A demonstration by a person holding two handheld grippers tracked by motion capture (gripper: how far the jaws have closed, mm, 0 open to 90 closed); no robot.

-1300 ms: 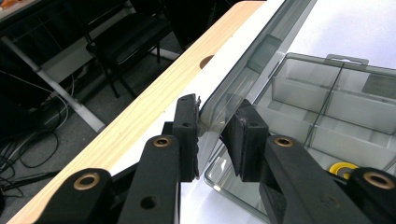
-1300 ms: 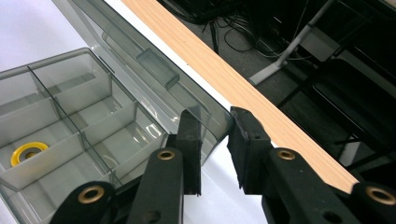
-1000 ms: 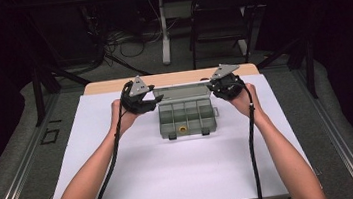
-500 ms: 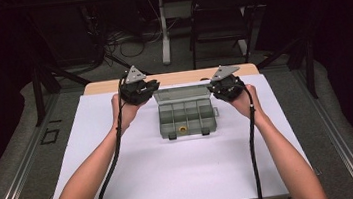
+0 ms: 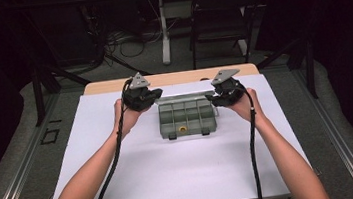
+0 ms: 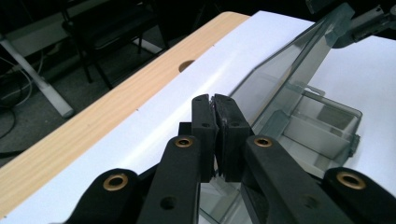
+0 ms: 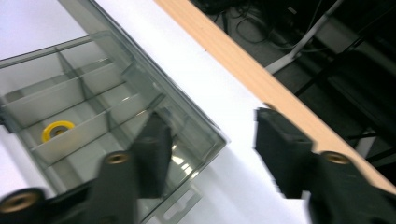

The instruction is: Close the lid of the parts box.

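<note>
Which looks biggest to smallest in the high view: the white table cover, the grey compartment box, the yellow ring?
1. white table cover, by far the largest.
2. grey compartment box, between the two claws.
3. yellow ring, a tiny spot in one front compartment.
The gaps are too plain for camera distance to matter.

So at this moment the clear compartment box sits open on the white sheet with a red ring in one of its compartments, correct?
Not quite: the ring is yellow, not red, as the right gripper view shows. The rest holds: the clear compartment box sits open on the white sheet.
</note>
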